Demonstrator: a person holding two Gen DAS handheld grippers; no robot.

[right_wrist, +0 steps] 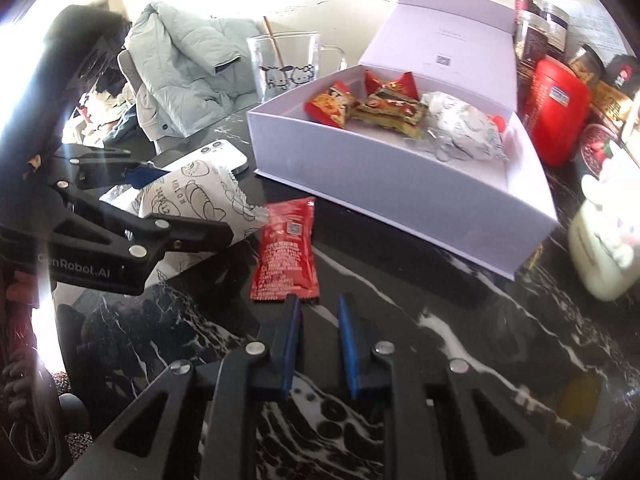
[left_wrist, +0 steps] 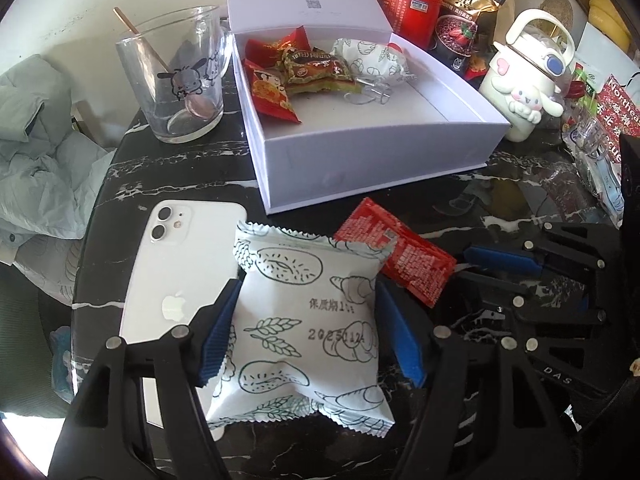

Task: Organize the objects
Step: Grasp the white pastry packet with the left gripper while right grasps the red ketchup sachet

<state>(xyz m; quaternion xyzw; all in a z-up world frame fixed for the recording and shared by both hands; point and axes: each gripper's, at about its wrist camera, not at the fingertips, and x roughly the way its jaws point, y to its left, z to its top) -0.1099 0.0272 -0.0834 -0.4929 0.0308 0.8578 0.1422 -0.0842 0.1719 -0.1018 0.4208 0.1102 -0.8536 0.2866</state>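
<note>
My left gripper [left_wrist: 306,312] is shut on a white snack packet [left_wrist: 304,320] printed with bread drawings and holds it over the black marble table; the packet also shows in the right wrist view [right_wrist: 200,196], as does the left gripper [right_wrist: 188,204]. A red sachet [left_wrist: 404,258] lies flat on the table just right of it, also in the right wrist view [right_wrist: 286,248]. My right gripper [right_wrist: 318,304] is narrowly open and empty, its tips just short of the sachet's near edge. An open white box [left_wrist: 360,148] [right_wrist: 400,188] holds several snack packets.
A white phone [left_wrist: 172,280] lies left of the packet. A glass mug [left_wrist: 180,80] with a spoon stands left of the box. A white character bottle [left_wrist: 524,80], a red can [left_wrist: 412,8] and snack bags crowd the right and back. A jacket [left_wrist: 36,160] lies off the table's left.
</note>
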